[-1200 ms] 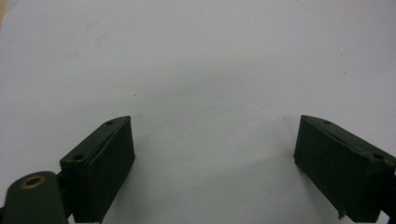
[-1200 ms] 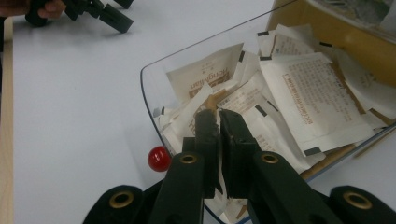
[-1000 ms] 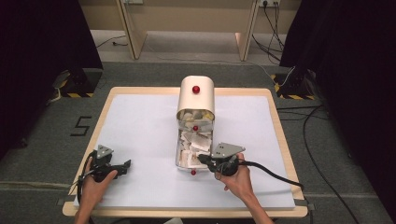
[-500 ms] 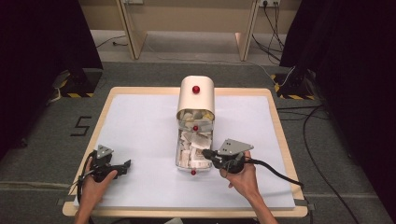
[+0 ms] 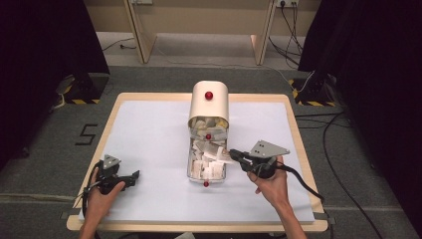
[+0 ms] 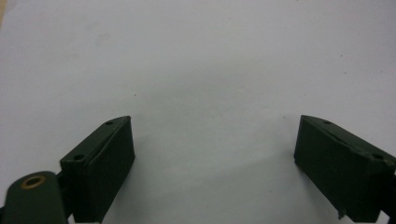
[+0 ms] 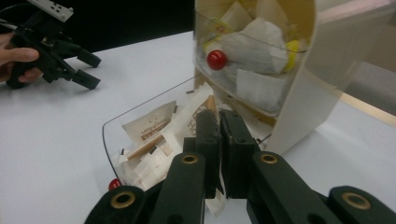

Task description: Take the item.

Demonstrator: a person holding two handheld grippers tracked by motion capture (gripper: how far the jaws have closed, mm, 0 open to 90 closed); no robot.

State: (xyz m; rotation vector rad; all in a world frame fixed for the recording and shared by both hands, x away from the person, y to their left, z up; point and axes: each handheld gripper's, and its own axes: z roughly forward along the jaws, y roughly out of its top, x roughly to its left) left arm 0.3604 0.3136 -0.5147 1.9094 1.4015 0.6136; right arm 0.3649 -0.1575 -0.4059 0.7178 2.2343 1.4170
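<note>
Where the white tabletop (image 5: 149,134) reaches its middle, a cream box (image 5: 209,102) with a red knob (image 5: 209,95) on its curved top, standing upright. Pulled out of its near side, a clear tray (image 5: 190,169) heaped with paper packets (image 5: 209,159), and a second red knob at the tray's near edge.

Right gripper (image 5: 233,154) held in the right hand (image 5: 272,186), reaching in from the right, tips at the tray's right rim and just touching the heap. Seen along the right gripper (image 7: 218,116) itself: fingers (image 7: 233,140) pressed together with hardly a slit between them, hanging low over the packets (image 7: 154,126). A white scrap of paper visible under the fingers, but cannot tell whether caught between them or merely lying beneath. Just beyond the tips, the box (image 7: 322,70) mouth, crammed with more packets behind a clear front with a red knob (image 7: 217,59); the tray rim (image 7: 105,135) curving off to the left.

Left gripper (image 5: 133,177) well apart from the box, near the tabletop's near left corner, gripped by the left hand (image 5: 102,199) and pointing right toward the tray. Along the left gripper (image 6: 215,154): fingers (image 6: 107,163) spread wide, nothing between them but bare tabletop (image 6: 210,70), touching nothing. Same left gripper (image 7: 91,71) far off in the right gripper view, fingers apart, left hand (image 7: 18,56) wrapped round its body.
</note>
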